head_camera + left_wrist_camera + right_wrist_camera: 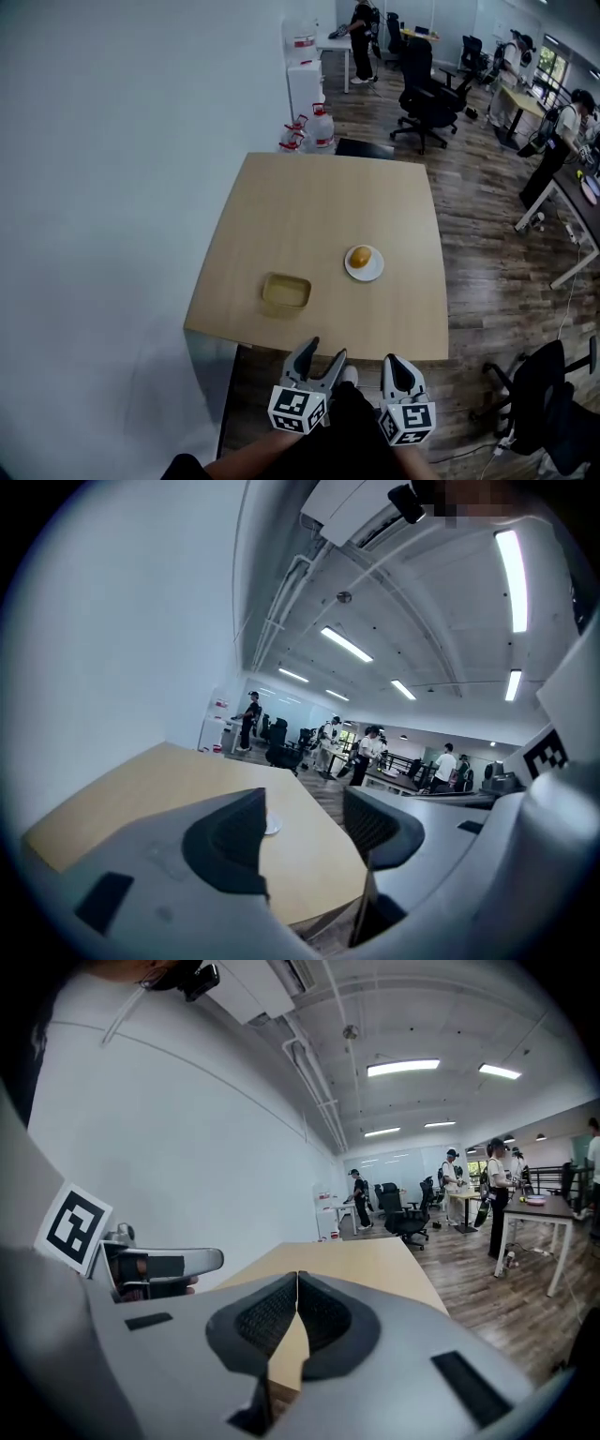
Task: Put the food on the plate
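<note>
A round orange-yellow piece of food [360, 256] lies on a small white plate [373, 272] toward the right of the light wooden table [319, 202]. A shallow yellowish container [286, 292] sits left of the plate, nearer the front edge. Both grippers hang below the table's front edge, off the tabletop. My left gripper [326, 349] [305, 803] is open with nothing between its jaws; the plate [273, 826] shows far off past the left jaw. My right gripper [396, 361] [297, 1279] is shut and empty, its pads meeting. The left gripper [159, 1265] shows beside it in the right gripper view.
A white wall [112, 187] runs along the table's left side. Water bottles [319, 127] stand on the floor beyond the far edge. Black office chairs [427, 98] and people are at the back, and another black chair [539, 384] stands on the wooden floor at lower right.
</note>
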`<action>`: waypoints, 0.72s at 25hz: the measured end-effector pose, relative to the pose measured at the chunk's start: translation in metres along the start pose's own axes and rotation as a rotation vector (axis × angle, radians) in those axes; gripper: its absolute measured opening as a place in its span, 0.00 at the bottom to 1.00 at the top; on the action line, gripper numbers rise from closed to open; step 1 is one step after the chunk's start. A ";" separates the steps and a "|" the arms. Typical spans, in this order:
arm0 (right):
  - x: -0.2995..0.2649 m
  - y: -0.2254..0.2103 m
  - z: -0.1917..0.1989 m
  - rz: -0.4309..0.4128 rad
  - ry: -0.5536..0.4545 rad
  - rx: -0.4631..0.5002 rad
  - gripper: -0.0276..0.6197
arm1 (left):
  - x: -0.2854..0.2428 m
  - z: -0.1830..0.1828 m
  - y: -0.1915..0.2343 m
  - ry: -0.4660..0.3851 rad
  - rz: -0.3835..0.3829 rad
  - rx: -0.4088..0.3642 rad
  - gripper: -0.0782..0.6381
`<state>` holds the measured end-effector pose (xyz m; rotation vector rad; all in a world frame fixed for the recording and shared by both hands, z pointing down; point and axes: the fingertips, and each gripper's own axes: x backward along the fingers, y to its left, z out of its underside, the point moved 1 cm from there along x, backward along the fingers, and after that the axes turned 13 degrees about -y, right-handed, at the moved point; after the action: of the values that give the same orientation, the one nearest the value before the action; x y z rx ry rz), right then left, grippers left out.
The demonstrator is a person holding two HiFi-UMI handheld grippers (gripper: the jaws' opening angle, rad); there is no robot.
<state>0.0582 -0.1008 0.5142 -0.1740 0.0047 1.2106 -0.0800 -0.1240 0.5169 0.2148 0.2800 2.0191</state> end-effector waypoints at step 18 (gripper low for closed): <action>0.054 0.037 -0.018 0.003 -0.051 0.120 0.14 | 0.081 -0.021 -0.004 -0.071 -0.106 -0.057 0.13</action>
<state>0.0446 -0.0405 0.4868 -0.0381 0.0337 1.2142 -0.1188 -0.0519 0.4978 0.2308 0.1851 1.9081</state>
